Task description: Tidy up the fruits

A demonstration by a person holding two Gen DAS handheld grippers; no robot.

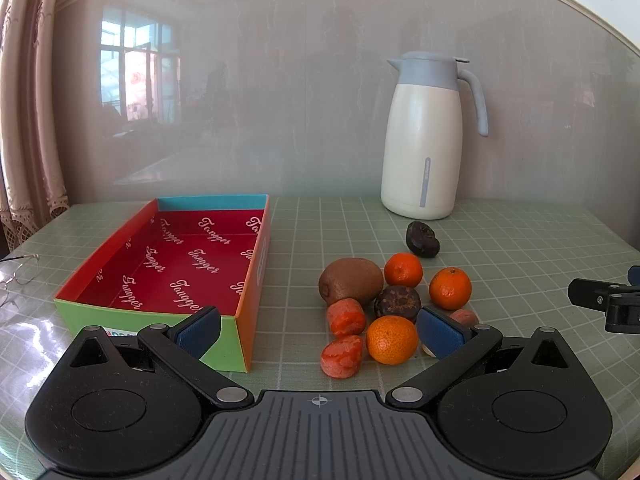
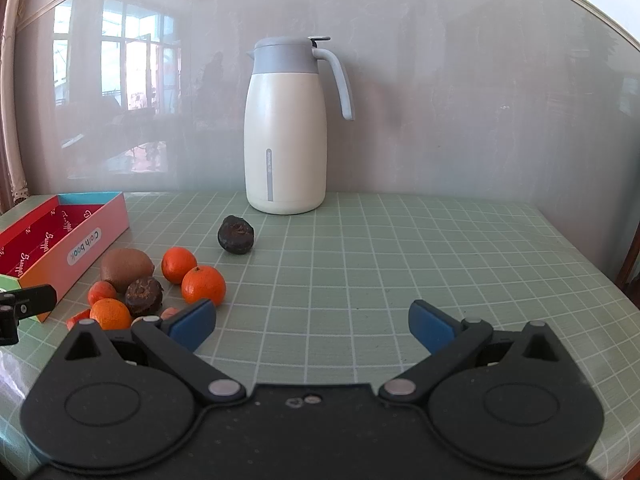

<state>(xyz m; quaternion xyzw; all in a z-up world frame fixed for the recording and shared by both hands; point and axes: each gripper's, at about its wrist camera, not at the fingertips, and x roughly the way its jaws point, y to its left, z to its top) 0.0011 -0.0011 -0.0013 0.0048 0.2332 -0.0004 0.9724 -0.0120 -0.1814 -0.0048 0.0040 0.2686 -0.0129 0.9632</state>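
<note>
A pile of fruit lies on the green grid mat: a brown kiwi (image 1: pixel 351 281), three tangerines (image 1: pixel 391 339), two orange carrot-like chunks (image 1: pixel 345 317), and a dark wrinkled fruit (image 1: pixel 397 301). Another dark fruit (image 1: pixel 422 239) sits apart, nearer the jug. An open box (image 1: pixel 172 268) with a red printed floor stands left of the pile, nothing in it. My left gripper (image 1: pixel 319 330) is open just short of the pile, nothing between its fingers. My right gripper (image 2: pixel 312 324) is open over bare mat, right of the fruit (image 2: pixel 203 284). A small pinkish piece (image 1: pixel 464 317) is partly hidden behind the left gripper's right finger.
A tall white jug (image 1: pixel 424 136) with a grey-blue lid and handle stands at the back against the glossy wall. Wire-rimmed glasses (image 1: pixel 18 276) lie at the left edge of the mat. A curtain (image 1: pixel 28 100) hangs at the far left. The mat's right edge drops off (image 2: pixel 600 264).
</note>
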